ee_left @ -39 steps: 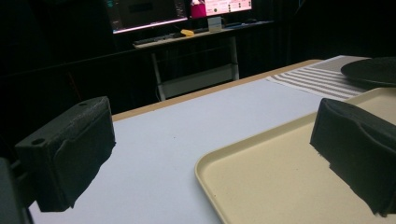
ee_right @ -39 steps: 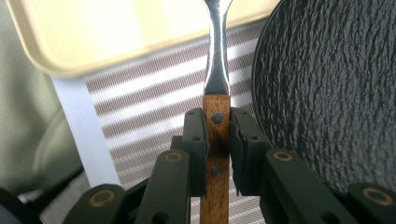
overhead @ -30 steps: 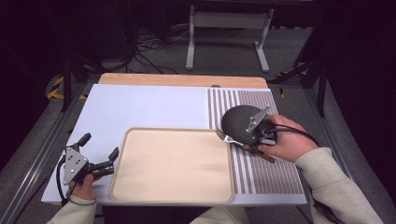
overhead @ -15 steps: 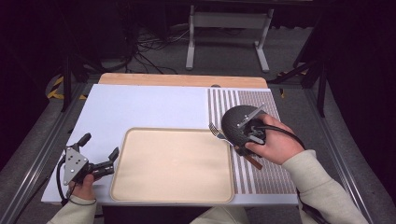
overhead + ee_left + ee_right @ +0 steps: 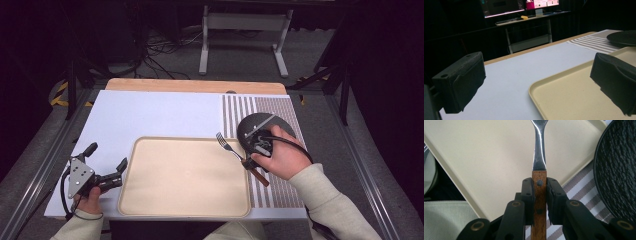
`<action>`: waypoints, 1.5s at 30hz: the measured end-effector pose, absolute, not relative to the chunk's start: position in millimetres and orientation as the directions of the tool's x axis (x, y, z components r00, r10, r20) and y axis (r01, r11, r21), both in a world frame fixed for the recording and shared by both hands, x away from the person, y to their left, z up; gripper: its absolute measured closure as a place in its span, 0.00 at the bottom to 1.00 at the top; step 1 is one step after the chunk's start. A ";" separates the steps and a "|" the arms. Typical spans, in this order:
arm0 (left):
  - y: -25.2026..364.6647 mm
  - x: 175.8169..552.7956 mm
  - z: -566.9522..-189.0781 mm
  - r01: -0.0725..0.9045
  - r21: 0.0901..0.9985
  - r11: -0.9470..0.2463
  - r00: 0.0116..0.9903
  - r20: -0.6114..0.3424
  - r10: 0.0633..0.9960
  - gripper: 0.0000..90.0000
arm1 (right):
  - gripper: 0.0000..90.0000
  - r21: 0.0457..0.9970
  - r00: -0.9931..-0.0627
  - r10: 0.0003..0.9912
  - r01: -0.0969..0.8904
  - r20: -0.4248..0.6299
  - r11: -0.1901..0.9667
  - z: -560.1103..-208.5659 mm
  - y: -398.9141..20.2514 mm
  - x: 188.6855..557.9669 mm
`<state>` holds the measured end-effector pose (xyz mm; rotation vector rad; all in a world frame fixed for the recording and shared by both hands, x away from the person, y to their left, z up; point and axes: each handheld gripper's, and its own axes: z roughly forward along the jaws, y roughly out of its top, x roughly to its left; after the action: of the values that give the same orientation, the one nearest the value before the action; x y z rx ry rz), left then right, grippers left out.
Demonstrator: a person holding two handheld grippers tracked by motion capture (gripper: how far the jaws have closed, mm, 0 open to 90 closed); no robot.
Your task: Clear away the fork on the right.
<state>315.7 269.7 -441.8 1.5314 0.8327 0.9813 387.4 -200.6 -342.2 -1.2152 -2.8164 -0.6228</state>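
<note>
Wooden fork handle (image 5: 539,202) sits clamped between the right gripper (image 5: 539,192) pads, grip close to where the steel neck begins, so the tines (image 5: 221,139) reach out toward ten o'clock over the beige tray (image 5: 150,200)'s right rim. With so narrow a handle, a tilt of the wrist could let the fork pivot or slip, and it might clip the rim or the black plate (image 5: 250,125) at the hand's twelve o'clock. At the tray's nine o'clock, the left gripper (image 5: 107,165) rests with jaws spread wide, holding nothing.
</note>
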 end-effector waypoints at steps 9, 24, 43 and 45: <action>269.6 315.7 -441.8 0.004 0.986 -0.169 0.415 0.152 0.897 0.00 | 0.86 0.341 -0.671 0.719 0.729 0.180 0.594 -351.4 -184.7 388.5; 270.1 315.7 -441.6 0.004 0.986 -0.167 0.414 0.151 0.898 0.00 | 0.86 0.345 -0.607 0.762 0.781 0.226 0.520 -369.9 -162.7 391.1; 270.8 315.9 -441.8 0.005 0.986 -0.165 0.415 0.148 0.898 0.00 | 0.86 0.284 -0.536 0.804 0.837 0.258 0.468 -395.2 -148.7 391.8; 271.0 315.9 -441.7 0.006 0.986 -0.167 0.414 0.149 0.898 0.00 | 0.86 0.278 -0.537 0.803 0.837 0.259 0.471 -398.0 -147.6 391.7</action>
<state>315.9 271.0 -441.7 1.5282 0.8345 0.9777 391.7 -147.6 -398.0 -1.4616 -2.6146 -0.5744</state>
